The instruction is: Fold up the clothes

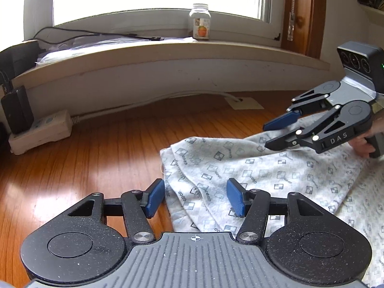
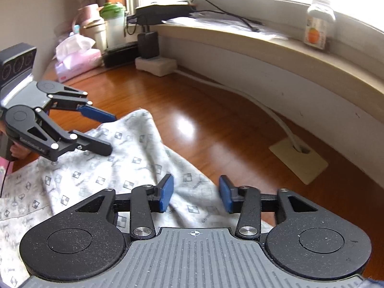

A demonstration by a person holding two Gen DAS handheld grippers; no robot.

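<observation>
A pale grey garment (image 1: 264,175) printed with small checkered squares lies crumpled on the wooden surface (image 1: 100,158). My left gripper (image 1: 195,199) hovers over its left corner, open, with cloth showing in the gap and neither blue pad pressing on it. In the same view my right gripper (image 1: 267,136) reaches in from the right above the garment's far edge. In the right wrist view the right gripper (image 2: 196,194) stands open over the garment (image 2: 134,148) near its right edge. The left gripper (image 2: 111,134) is at the left there, open above the cloth.
A white power strip (image 1: 40,132) with a black adapter (image 1: 16,110) sits at the left wall. A cable runs to a beige plate (image 2: 300,160). A bottle (image 1: 200,21) stands on the windowsill. A tissue box (image 2: 76,62) and cups (image 2: 105,28) stand at the far corner.
</observation>
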